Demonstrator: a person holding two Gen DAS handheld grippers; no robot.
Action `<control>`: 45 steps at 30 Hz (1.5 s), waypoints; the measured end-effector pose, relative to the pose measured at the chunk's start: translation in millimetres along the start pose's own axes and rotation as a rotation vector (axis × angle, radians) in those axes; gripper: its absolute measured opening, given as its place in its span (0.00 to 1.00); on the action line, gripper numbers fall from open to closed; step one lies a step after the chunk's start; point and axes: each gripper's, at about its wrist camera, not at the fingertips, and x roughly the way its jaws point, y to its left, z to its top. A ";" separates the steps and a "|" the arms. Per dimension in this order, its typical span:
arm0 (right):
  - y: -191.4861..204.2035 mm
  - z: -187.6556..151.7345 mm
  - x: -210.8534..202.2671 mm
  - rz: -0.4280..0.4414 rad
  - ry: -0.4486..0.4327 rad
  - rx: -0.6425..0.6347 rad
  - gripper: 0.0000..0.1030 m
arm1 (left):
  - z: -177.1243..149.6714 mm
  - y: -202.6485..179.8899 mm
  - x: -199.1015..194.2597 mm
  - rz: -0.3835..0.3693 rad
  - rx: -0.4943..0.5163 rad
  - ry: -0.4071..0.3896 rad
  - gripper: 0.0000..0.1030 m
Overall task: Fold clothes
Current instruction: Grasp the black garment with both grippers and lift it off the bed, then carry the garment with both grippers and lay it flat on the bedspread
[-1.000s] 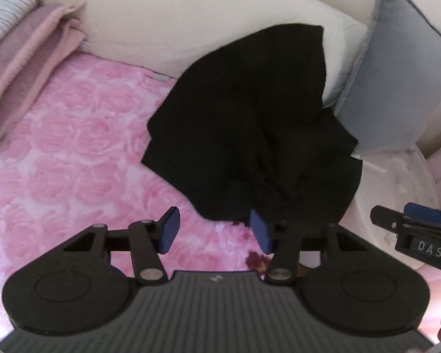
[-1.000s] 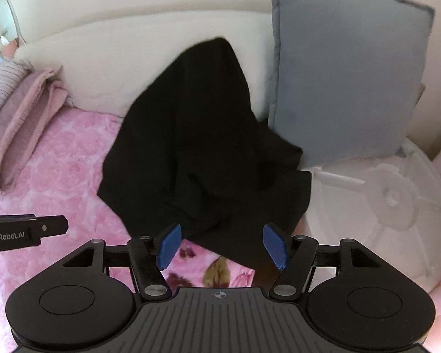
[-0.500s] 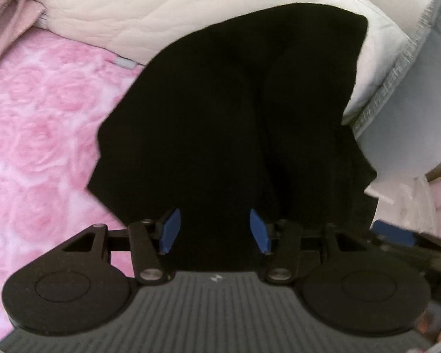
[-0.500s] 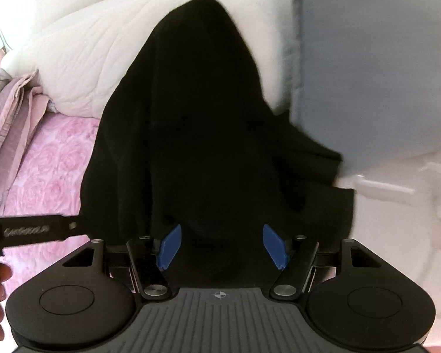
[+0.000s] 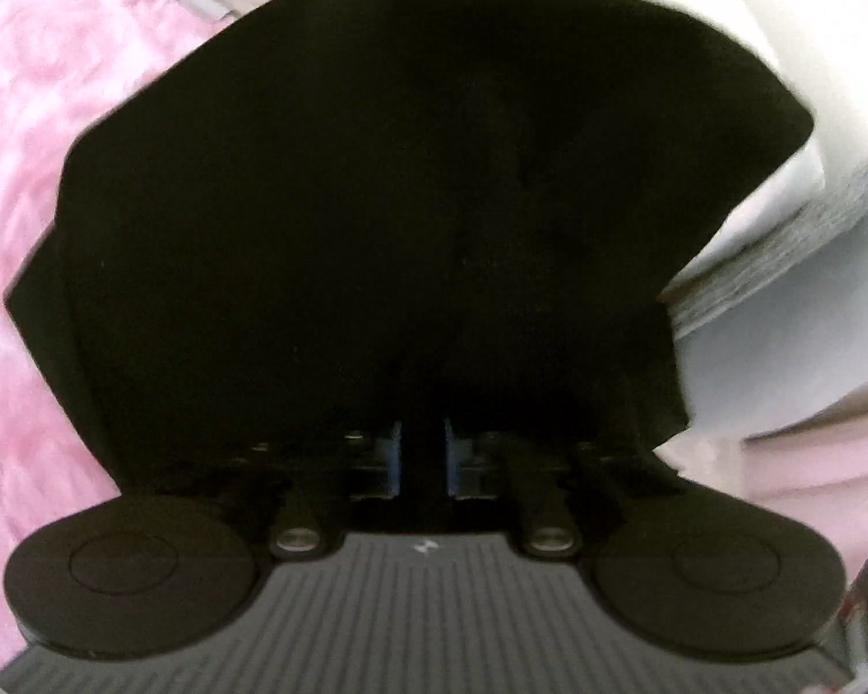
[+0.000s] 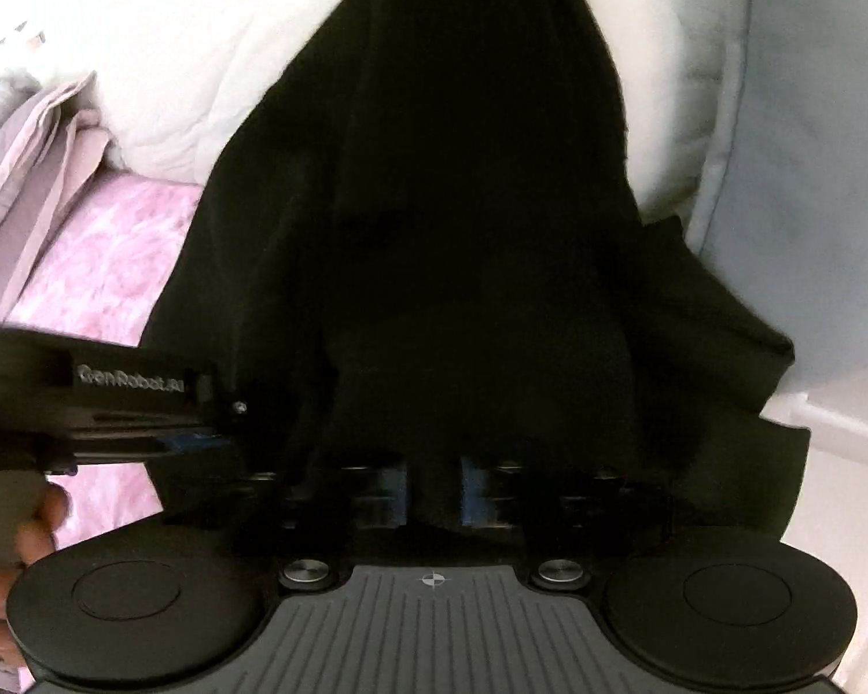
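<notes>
A black garment (image 5: 405,202) lies crumpled on the pink bedspread, its far end draped up onto a white pillow; it fills most of both views (image 6: 463,202). My left gripper (image 5: 422,457) is down in its near edge, jaws closing, the blue pads almost together with dark cloth pinched between them. My right gripper (image 6: 434,491) is closing too, and a fold of the black fabric stands between its blue pads. The left tool's black housing (image 6: 116,381) shows at the left of the right wrist view, held by a hand (image 6: 29,532).
A pink rose-patterned bedspread (image 5: 58,87) lies to the left. The white quilted pillow (image 6: 202,58) runs along the back. A grey-blue cushion (image 6: 810,144) stands at the right. Folded mauve blankets (image 6: 29,173) sit far left, a white round object (image 6: 839,434) at the right.
Both grippers have dropped down and forward onto the black garment. Both pairs of jaws have gone from wide apart to nearly together, with the cloth between them.
</notes>
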 end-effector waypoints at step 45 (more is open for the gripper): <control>395.5 -74.5 -524.8 1.239 -0.426 -0.403 0.10 | -437.4 23.8 -748.8 0.549 -0.166 -1.255 0.00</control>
